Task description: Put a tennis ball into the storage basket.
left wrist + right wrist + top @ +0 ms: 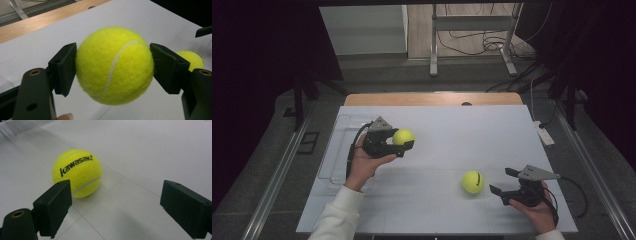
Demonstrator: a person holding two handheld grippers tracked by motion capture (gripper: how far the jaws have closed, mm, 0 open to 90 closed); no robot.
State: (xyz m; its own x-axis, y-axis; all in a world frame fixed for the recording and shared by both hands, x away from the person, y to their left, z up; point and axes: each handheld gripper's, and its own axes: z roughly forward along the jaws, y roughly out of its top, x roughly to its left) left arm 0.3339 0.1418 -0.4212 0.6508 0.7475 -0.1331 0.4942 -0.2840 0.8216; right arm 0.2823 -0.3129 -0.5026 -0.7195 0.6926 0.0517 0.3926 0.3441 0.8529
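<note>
Left gripper [404,145] fingers [63,67] pinching tennis ball [114,65] across its middle, above counter [492,125] — felt grippy, light, slightly springy. Right gripper [503,181] fingers gaping wide, empty — second ball [77,172] lying just ahead.

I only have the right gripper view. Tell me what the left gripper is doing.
Observer: The left gripper is shut on a tennis ball, pads pressing both its sides.
Operator: Say whether that ball is on the table.
Observer: It is lifted clear of the white table.
Operator: Report where the left gripper sits relative to my Kawasaki ball.
Observer: In the high view it is left of and beyond the Kawasaki ball; a clear tray lies at the table's left edge.
</note>
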